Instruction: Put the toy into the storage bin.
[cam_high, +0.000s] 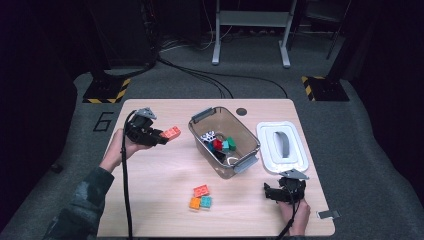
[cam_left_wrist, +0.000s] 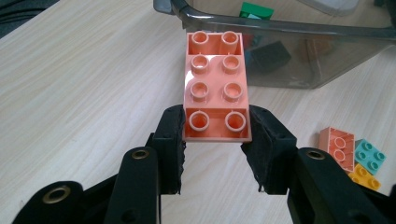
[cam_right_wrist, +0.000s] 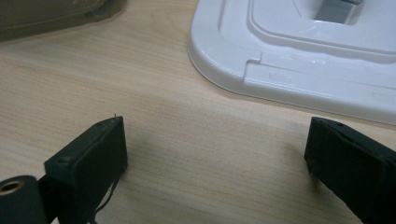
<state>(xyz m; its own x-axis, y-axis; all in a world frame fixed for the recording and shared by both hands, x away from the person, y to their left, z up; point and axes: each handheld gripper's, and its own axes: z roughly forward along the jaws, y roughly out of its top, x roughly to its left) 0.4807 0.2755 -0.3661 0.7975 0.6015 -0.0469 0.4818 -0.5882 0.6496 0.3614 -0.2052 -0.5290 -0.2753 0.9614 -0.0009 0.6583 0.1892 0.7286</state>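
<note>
The left gripper (cam_left_wrist: 215, 140) grasps a salmon brick (cam_left_wrist: 215, 88) by its near end, both pads pressed to its sides; the brick is held above the surface (cam_high: 150, 170), just left of the clear bin (cam_high: 247, 136). The right gripper (cam_right_wrist: 215, 154) rests near the white lid (cam_right_wrist: 299, 70), jaws released and wide apart. Three loose bricks (cam_high: 200, 197) lie together on the surface.

Bin (cam_left_wrist: 280, 28) cut off by the top edge in the left gripper view; blocks behind its smoky wall blurred. Yellow block (cam_left_wrist: 364, 176) mostly hidden behind its neighbours. White lid (cam_right_wrist: 299, 51) runs off the top and right edges in the right gripper view.
</note>
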